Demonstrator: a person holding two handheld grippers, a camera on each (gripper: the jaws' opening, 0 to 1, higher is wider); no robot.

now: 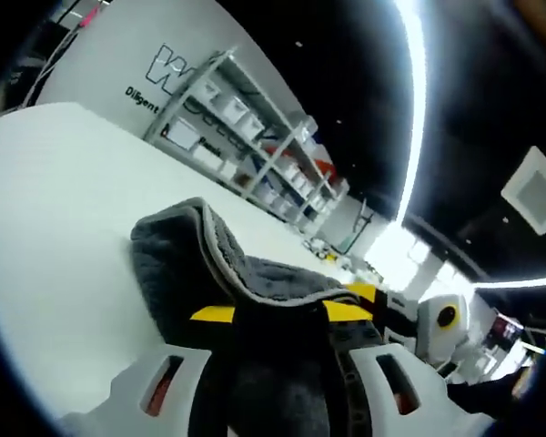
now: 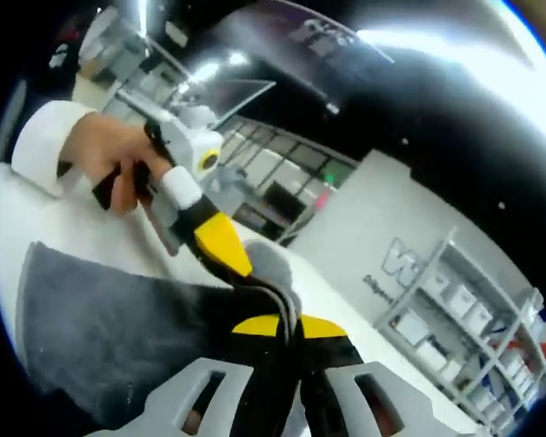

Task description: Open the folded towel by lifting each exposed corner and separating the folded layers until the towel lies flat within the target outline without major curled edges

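At the bottom of the left gripper view, your left gripper has its jaws clamped on the towel: dark grey cloth pinched between the yellow-tipped jaws, a fold w/ pale edge arching up and over them. Rest of towel drapes down onto the white bench just behind. Farther back, metal shelving w/ white bins against a wall w/ lettering.

In the right gripper view, your right gripper jaws are closed on the towel edge too, cloth spreading off to the left over the bench. Just past it, the left gripper comes in, yellow tip touching the same fold, held by your hand in a white sleeve. Shelving far right.
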